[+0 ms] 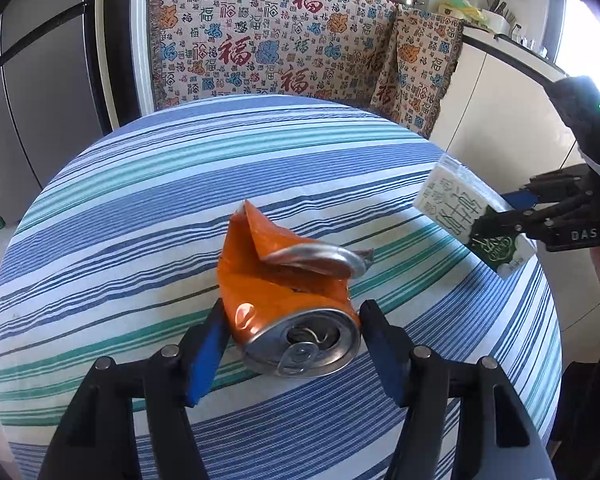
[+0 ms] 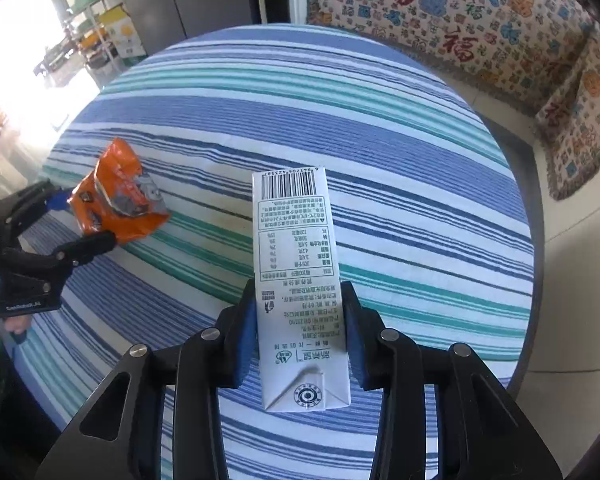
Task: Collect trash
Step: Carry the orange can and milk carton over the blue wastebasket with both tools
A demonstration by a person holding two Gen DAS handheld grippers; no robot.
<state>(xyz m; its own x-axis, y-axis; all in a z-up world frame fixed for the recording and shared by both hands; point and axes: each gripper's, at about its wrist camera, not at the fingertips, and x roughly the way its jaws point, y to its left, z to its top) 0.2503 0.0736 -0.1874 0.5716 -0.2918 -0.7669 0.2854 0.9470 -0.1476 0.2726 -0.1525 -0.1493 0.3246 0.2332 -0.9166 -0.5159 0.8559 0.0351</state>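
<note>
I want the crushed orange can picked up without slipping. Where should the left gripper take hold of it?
Grip the crushed orange can across its round, intact lid end, coming from above and behind as the left gripper sits now. The far end is flattened and jagged, a poor seat for the pads.

"DAS" on the right gripper (image 1: 500,222); "福" across the patterned cloth (image 1: 268,40).

Bare striped tablecloth (image 2: 420,128) beyond carton (image 2: 296,280)
</note>
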